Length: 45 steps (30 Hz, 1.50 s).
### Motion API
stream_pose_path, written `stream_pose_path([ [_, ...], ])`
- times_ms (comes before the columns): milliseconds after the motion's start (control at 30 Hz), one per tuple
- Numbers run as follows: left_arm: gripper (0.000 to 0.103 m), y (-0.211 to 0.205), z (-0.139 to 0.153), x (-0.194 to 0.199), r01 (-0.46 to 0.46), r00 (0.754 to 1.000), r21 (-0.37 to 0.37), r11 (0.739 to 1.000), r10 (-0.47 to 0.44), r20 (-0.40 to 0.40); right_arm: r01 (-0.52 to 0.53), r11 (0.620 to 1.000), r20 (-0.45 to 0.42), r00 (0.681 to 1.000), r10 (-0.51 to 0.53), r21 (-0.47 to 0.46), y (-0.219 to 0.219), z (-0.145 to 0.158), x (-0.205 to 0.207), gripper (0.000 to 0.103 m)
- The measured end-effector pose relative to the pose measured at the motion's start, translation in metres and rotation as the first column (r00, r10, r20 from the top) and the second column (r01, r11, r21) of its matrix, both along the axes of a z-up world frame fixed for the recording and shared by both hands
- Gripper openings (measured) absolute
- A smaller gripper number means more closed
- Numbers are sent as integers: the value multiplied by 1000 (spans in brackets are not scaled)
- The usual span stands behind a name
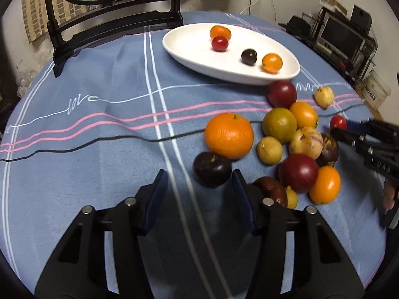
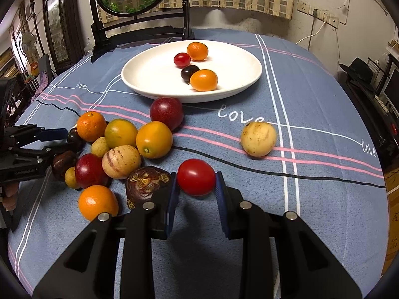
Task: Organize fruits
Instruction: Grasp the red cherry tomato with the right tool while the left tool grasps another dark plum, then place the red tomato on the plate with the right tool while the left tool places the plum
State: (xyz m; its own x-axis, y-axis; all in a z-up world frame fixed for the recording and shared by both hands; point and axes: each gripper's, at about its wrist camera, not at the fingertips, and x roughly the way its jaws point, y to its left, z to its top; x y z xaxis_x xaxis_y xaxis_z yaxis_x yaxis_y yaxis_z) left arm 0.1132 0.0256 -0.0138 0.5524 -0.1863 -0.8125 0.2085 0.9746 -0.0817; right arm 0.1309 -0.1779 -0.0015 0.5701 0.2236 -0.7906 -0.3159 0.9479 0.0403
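Your right tongs [image 2: 196,182] pinch a red tomato [image 2: 196,177] between their pads, just off the cloth. Squeeze harder and the skin may split; loosen and it drops back among the heap of fruit [image 2: 119,149] on their left. The brown fruit [image 2: 147,183] touches the left pad, so a sideways lift may roll it.

Your left tongs [image 1: 199,184] stand spread over bare cloth, pinching nothing; a dark plum [image 1: 212,169] lies just ahead, nearer the right pad. Close now and that pad may knock it away.

The plate [image 2: 149,74], with four small fruits, lies well ahead of both tongs.

Only the right view shows the tomato's grip; the left view shows the gap beside the plum.
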Motion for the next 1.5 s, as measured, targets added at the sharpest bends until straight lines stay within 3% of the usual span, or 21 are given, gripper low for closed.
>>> stream_pose_path([
  [167, 32, -6, 1, 3, 37, 999, -49, 998, -35, 33, 1, 1000, -1, 1000, -1, 3, 0, 0, 0, 30],
  [300, 31, -9, 4, 1, 31, 999, -33, 999, -30, 38, 4, 1000, 1, 1000, -4, 20, -1, 2, 0, 30],
  [533, 31, -7, 39, -3, 6, 994, -118, 993, 6, 105, 41, 996, 82, 995, -48, 85, -6, 18, -2, 30],
  [800, 31, -30, 67, 42, -16, 989, -86, 996, 29, 146, 7, 997, 225, 974, -25, 81, 16, 54, 12, 30],
  [967, 31, -43, 70, 76, -40, 988, -81, 996, 51, 145, -17, 998, 189, 982, 5, 63, 32, 50, 50, 30],
  [1200, 32, -53, 52, 107, -69, 991, -65, 995, 76, 110, -16, 999, 119, 993, 10, 48, 54, 28, 85, 30],
  [1300, 35, -54, 46, 114, -85, 990, -55, 995, 91, 107, -9, 1000, 102, 995, 6, 26, 60, 21, 92, 30],
  [1367, 66, -54, 44, 116, -105, 988, -48, 993, 109, 107, 3, 1000, 89, 996, -5, 16, 60, 17, 94, 31],
  [1500, 67, -52, 49, 108, -103, 985, -47, 994, 109, 132, 16, 999, 91, 996, -19, 39, 53, 18, 91, 38],
])
